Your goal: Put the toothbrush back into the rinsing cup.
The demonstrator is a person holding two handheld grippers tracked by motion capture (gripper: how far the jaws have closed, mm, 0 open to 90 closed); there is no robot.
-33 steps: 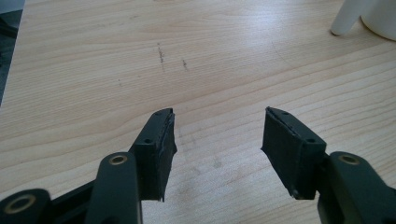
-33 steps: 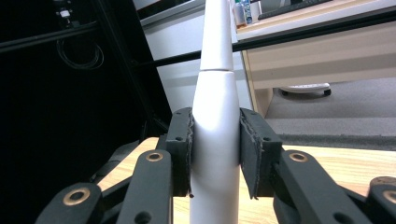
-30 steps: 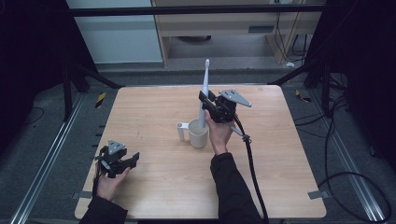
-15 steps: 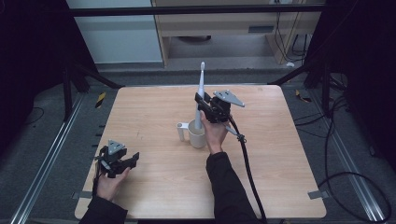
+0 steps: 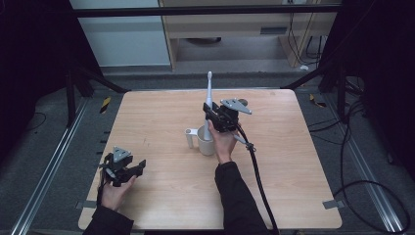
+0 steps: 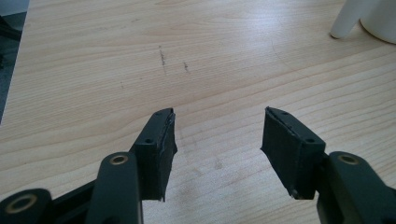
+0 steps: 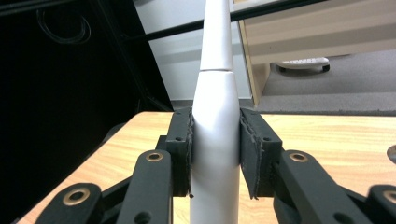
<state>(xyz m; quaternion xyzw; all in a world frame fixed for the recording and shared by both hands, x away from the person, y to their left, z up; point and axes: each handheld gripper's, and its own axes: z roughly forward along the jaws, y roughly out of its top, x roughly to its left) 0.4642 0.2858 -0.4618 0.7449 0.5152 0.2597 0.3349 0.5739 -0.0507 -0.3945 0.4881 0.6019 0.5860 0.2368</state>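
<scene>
A white electric toothbrush (image 5: 209,98) stands upright, head up, with my right gripper (image 5: 210,119) shut on its thick handle. Seen from the right gripper view, both pads press the toothbrush (image 7: 215,126) from either side, at the right gripper (image 7: 215,156). Its lower end dips into the mouth of a white mug (image 5: 205,144) at the table's middle, whose handle points left. At the front left of the table, my left gripper (image 5: 138,167) rests low and open. In its own view the left gripper (image 6: 217,135) has bare wood between its pads, and the mug (image 6: 380,18) sits at the top right.
The wooden table (image 5: 293,171) has open surface all around the mug. A cable (image 5: 257,171) trails from the right gripper toward the front edge. Dark frame posts and a cabinet stand beyond the far edge.
My right gripper has sunk and shifted slightly left with the toothbrush, bringing its lower end down into the mug. The left gripper has stayed put.
</scene>
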